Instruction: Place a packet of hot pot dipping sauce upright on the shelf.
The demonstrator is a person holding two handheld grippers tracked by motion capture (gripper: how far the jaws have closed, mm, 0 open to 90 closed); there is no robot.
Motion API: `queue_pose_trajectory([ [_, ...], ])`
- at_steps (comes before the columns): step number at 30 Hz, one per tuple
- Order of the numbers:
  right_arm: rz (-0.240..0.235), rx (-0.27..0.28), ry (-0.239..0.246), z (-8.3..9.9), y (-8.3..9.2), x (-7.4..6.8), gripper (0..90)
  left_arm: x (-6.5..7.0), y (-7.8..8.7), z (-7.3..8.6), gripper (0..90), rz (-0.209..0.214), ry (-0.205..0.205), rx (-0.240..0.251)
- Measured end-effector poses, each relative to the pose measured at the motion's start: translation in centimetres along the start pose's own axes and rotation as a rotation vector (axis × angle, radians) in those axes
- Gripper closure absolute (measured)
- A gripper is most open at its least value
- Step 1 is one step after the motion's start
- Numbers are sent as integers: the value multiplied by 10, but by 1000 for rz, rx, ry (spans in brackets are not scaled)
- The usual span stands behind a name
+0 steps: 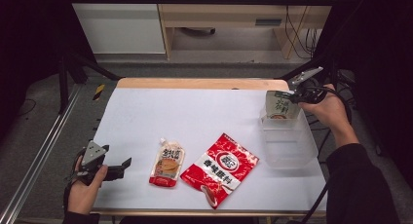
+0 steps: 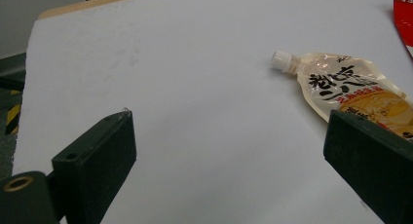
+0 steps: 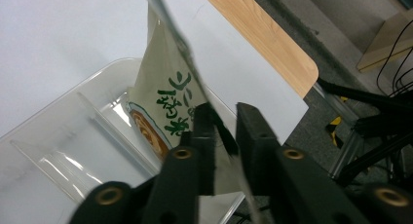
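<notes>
Holding my right gripper (image 3: 225, 124) over the far end of a clear plastic bin (image 1: 292, 151) at the right edge of the white surface (image 1: 195, 117), I am keeping its jaws narrowly parted around the edge of a pale green-lettered pouch (image 3: 165, 95), which is standing upright in the bin. My left gripper (image 1: 117, 169) is resting spread wide at the surface's near left corner, near a spouted sauce pouch (image 2: 350, 90) lying beside a red packet (image 1: 221, 166).

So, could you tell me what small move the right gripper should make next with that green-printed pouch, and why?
Probably open the right gripper a little wider and lift it away. The green-printed pouch already stands with its lower end inside the clear bin at the table's right edge, while the jaws, only slightly parted, sit on either side of its top edge.
</notes>
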State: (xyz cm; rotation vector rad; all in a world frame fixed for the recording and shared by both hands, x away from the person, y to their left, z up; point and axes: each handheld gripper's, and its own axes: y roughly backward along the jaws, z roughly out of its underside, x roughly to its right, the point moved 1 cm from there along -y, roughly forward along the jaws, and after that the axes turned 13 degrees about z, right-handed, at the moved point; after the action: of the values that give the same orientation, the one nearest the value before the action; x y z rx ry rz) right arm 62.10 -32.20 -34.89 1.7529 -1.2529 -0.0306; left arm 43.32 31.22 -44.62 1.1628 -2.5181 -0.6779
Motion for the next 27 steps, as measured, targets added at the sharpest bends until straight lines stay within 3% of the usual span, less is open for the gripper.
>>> queue_pose_trajectory([
  [1,7,1,-2,-1,1,-1,668,0,0,0,50,1,-1,0],
  [8,46,13,-32,-1,12,-5,396,2,-1,-1,50,7,-7,-4],
  [27,65,21,-48,0,12,-8,317,3,-3,-1,50,14,-13,-11],
])
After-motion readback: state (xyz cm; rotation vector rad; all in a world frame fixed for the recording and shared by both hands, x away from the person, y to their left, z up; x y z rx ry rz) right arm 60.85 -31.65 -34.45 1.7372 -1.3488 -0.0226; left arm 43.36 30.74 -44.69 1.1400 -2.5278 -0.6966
